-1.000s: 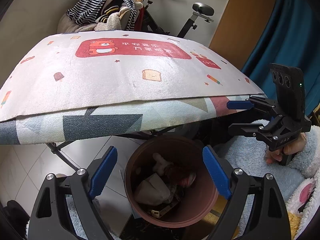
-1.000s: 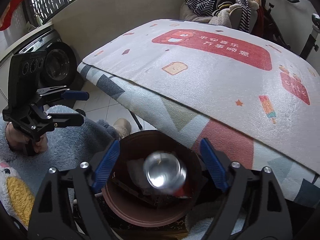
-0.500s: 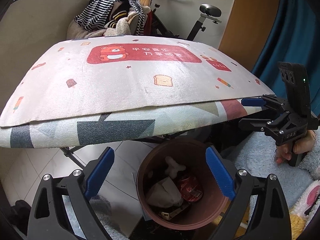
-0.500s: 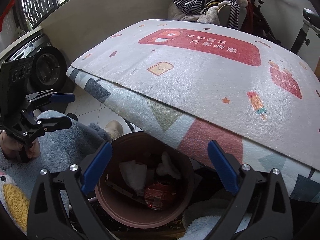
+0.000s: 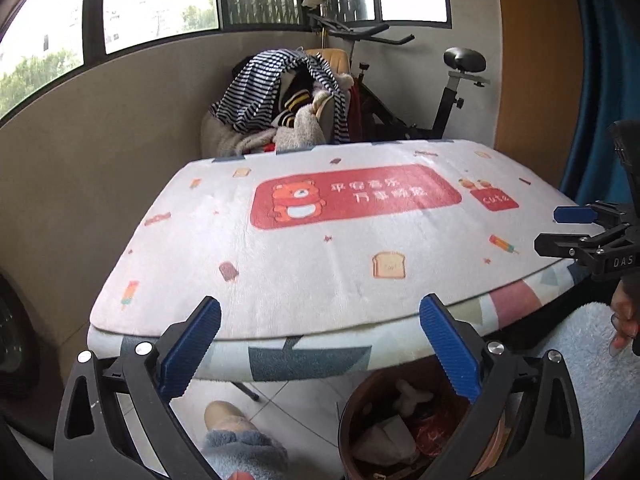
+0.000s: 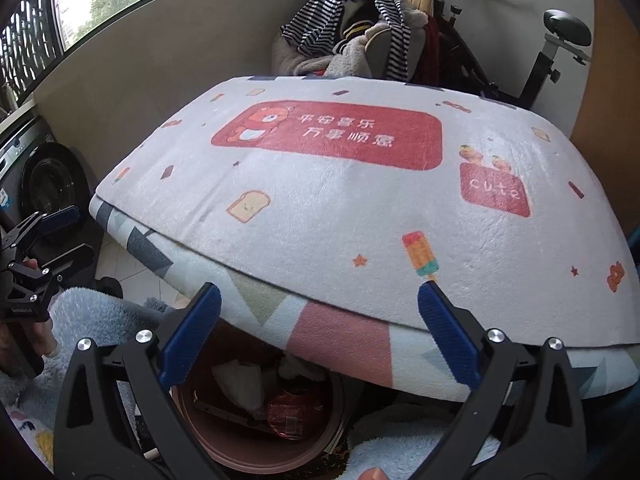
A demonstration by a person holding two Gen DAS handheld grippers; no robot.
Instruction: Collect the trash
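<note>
2 grippers showing: left gripper & right gripper, nothing sitting btwn either one's jaws. 1 brown bin standing near, under the surface edge. Inside it: 1 red can, 1 white paper wad. 1 exercise bike & 1 clothes pile sitting far. 1 washer standing left.

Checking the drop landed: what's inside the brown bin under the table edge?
Inside the bin: a crushed red can, crumpled white paper and a flat dark strip. The table covers the bin's far side, hiding anything there.
</note>
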